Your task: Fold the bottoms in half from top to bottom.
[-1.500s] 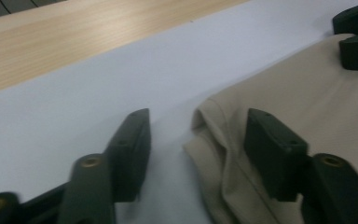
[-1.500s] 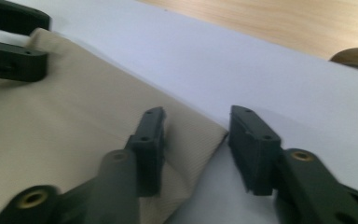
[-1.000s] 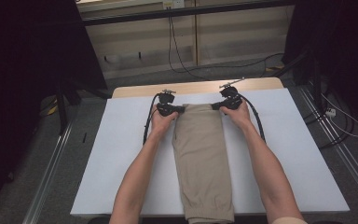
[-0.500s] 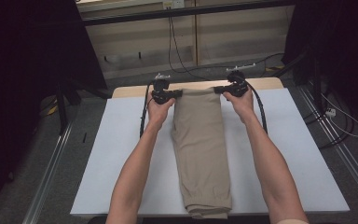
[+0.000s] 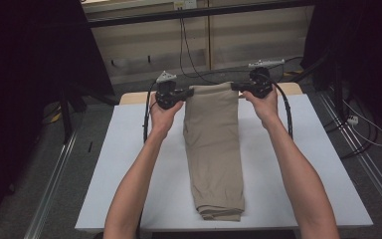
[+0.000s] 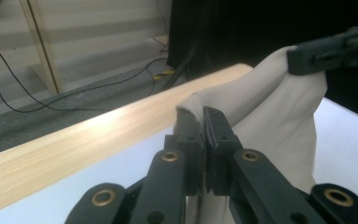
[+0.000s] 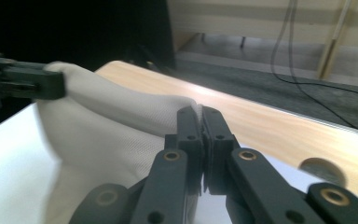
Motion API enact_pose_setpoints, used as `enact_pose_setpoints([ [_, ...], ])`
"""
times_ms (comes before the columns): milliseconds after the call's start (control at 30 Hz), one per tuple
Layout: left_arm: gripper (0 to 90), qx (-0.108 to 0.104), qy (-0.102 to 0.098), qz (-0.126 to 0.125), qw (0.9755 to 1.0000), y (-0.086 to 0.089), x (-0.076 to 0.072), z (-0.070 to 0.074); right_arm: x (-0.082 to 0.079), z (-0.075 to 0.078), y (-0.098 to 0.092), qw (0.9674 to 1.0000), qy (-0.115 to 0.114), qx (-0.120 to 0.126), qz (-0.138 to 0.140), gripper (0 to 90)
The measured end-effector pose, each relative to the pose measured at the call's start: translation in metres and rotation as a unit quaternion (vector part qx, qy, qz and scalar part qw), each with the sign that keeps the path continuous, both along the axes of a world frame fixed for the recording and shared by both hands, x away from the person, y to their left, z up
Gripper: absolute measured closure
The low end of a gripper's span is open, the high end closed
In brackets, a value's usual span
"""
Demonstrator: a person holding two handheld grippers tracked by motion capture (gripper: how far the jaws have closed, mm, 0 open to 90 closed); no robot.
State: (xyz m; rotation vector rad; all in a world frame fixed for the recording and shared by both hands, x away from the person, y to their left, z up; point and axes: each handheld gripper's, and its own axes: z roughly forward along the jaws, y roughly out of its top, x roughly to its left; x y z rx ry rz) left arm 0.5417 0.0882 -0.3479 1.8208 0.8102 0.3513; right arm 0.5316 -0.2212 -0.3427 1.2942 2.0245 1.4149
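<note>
A white table cover (image 5: 303, 164) lies over a wooden tabletop (image 6: 74, 144), with black cables (image 5: 186, 45) behind.

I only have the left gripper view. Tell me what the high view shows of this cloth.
Observer: The folded beige trousers hang from both grippers at the far end; the near end lies on the white table.
Operator: Confirm my partner's grip.
Observer: The right gripper is shut on the far right corner of the cloth.
Operator: Report mine.
Observer: The left gripper is shut on the far left corner, with the far edge stretched between the two.
</note>
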Motion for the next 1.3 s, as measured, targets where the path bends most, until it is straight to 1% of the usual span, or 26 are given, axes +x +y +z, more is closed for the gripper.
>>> enact_pose_setpoints([
  [67, 86.4, -0.004, 0.001, -0.006, 1.0000, 0.006, -0.010, 0.001, -0.012, 0.003, 0.002, 0.9999, -0.005, -0.005, 0.008, 87.8],
  [133, 86.4, -0.004, -0.007, -0.014, 0.9999, 0.010, -0.022, 0.005, -0.028, 0.007, 0.002, 0.9997, -0.013, 0.007, 0.021, 87.8],
  [200, 86.4, -0.007, -0.015, -0.027, 0.9995, 0.013, -0.035, 0.010, -0.040, 0.012, 0.004, 0.9993, -0.022, 0.000, 0.029, 87.8],
  [267, 86.3, 0.005, -0.030, -0.035, 0.9989, 0.014, -0.048, 0.013, -0.053, 0.017, 0.005, 0.9989, -0.028, -0.003, 0.036, 87.8],
  [333, 86.3, 0.013, -0.034, -0.040, 0.9985, 0.014, -0.058, 0.016, -0.066, 0.019, 0.007, 0.9981, -0.034, -0.023, 0.045, 87.8],
  [367, 86.3, 0.006, -0.036, -0.044, 0.9983, 0.015, -0.063, 0.016, -0.071, 0.020, 0.008, 0.9978, -0.036, -0.025, 0.050, 87.8],
  [400, 86.3, 0.001, -0.035, -0.050, 0.9981, 0.016, -0.069, 0.017, -0.077, 0.020, 0.007, 0.9976, -0.036, -0.025, 0.054, 87.8],
  [500, 86.3, 0.001, -0.040, -0.059, 0.9975, 0.019, -0.086, 0.015, -0.094, 0.020, 0.005, 0.9968, -0.043, -0.020, 0.065, 87.8],
  [533, 86.3, -0.001, -0.040, -0.063, 0.9972, 0.020, -0.091, 0.014, -0.100, 0.019, 0.005, 0.9965, -0.042, -0.019, 0.069, 87.8],
  [567, 86.3, 0.003, -0.041, -0.068, 0.9968, 0.020, -0.098, 0.012, -0.106, 0.018, 0.005, 0.9962, -0.044, -0.022, 0.072, 87.8],
  [633, 86.2, 0.016, -0.045, -0.079, 0.9957, 0.020, -0.110, 0.008, -0.119, 0.013, 0.005, 0.9953, -0.046, -0.029, 0.081, 87.8],
  [700, 86.0, 0.021, -0.041, -0.084, 0.9954, 0.021, -0.121, 0.002, -0.131, 0.006, 0.004, 0.9948, -0.043, -0.029, 0.087, 87.8],
  [733, 86.0, 0.033, -0.039, -0.088, 0.9948, 0.021, -0.127, -0.001, -0.137, 0.002, 0.004, 0.9944, -0.040, -0.032, 0.093, 87.8],
  [767, 86.0, 0.039, -0.036, -0.092, 0.9944, 0.021, -0.133, -0.004, -0.144, -0.001, 0.004, 0.9943, -0.038, -0.030, 0.095, 87.8],
  [800, 86.0, 0.041, -0.034, -0.095, 0.9941, 0.022, -0.139, -0.007, -0.150, -0.005, 0.004, 0.9940, -0.035, -0.026, 0.100, 87.8],
  [833, 86.0, 0.040, -0.029, -0.100, 0.9937, 0.022, -0.145, -0.010, -0.156, -0.008, 0.004, 0.9934, -0.033, -0.029, 0.106, 87.8],
  [900, 86.0, 0.042, -0.028, -0.108, 0.9928, 0.023, -0.157, -0.015, -0.167, -0.013, 0.006, 0.9924, -0.023, -0.026, 0.118, 87.7],
  [933, 86.0, 0.041, -0.025, -0.115, 0.9922, 0.025, -0.162, -0.017, -0.172, -0.015, 0.007, 0.9917, -0.020, -0.030, 0.124, 87.7],
  [967, 86.0, 0.039, -0.019, -0.119, 0.9920, 0.027, -0.170, -0.021, -0.178, -0.017, 0.008, 0.9909, -0.022, -0.038, 0.127, 87.7],
  [1033, 86.0, 0.033, -0.008, -0.124, 0.9917, 0.030, -0.180, -0.027, -0.187, -0.022, 0.007, 0.9905, -0.014, -0.031, 0.133, 87.7],
  [1067, 85.9, 0.037, -0.007, -0.129, 0.9909, 0.031, -0.185, -0.030, -0.192, -0.025, 0.006, 0.9902, -0.012, -0.032, 0.135, 87.7],
  [1100, 85.8, 0.042, 0.000, -0.135, 0.9900, 0.032, -0.191, -0.034, -0.196, -0.030, 0.005, 0.9898, -0.008, -0.033, 0.139, 87.7],
  [1133, 85.7, 0.039, 0.003, -0.141, 0.9892, 0.032, -0.196, -0.039, -0.201, -0.035, 0.004, 0.9898, -0.002, -0.029, 0.140, 87.7],
  [1233, 85.7, 0.072, 0.013, -0.159, 0.9846, 0.030, -0.214, -0.051, -0.217, -0.050, 0.007, 0.9871, 0.014, -0.040, 0.154, 87.6],
  [1267, 85.7, 0.080, 0.017, -0.163, 0.9833, 0.028, -0.217, -0.054, -0.223, -0.054, 0.009, 0.9851, 0.020, -0.050, 0.163, 87.5],
  [1300, 85.7, 0.087, 0.020, -0.167, 0.9820, 0.027, -0.222, -0.057, -0.227, -0.056, 0.010, 0.9839, 0.021, -0.058, 0.168, 87.5],
])
